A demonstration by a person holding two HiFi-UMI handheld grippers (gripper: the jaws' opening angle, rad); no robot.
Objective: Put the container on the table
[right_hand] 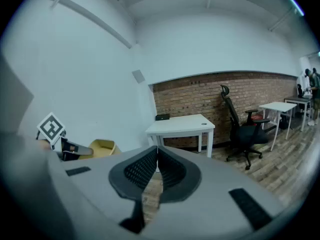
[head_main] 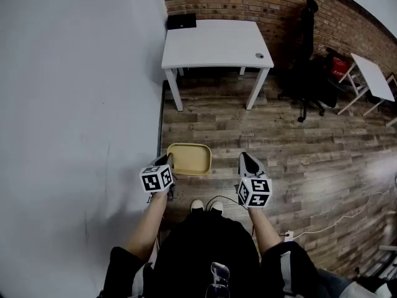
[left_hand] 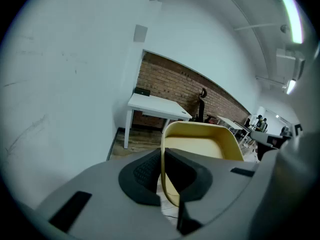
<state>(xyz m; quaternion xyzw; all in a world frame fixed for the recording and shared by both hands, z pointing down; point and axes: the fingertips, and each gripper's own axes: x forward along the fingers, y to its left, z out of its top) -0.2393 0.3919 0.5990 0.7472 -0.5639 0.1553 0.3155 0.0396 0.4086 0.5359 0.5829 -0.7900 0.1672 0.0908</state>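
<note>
Clamped by thin rim in left tongs (left_hand: 162, 154): smooth yellow rounded-rectangular container (head_main: 189, 160), mouth up, long axis toward right tongs (right_hand: 156, 151), pressed together, empty. White worktop (head_main: 214, 42) ahead.

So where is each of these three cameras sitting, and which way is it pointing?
Head view: on the person's head, facing steeply down at the wooden floor; shows forearms, lap, left gripper and right gripper.
Left gripper view: rides the left gripper, looks along its jaws, shut on the rim of the yellow container.
Right gripper view: rides the right gripper, looks along its closed, empty jaws toward the brick wall and office chair.
Shared: all three show the white table and the yellow container.
</note>
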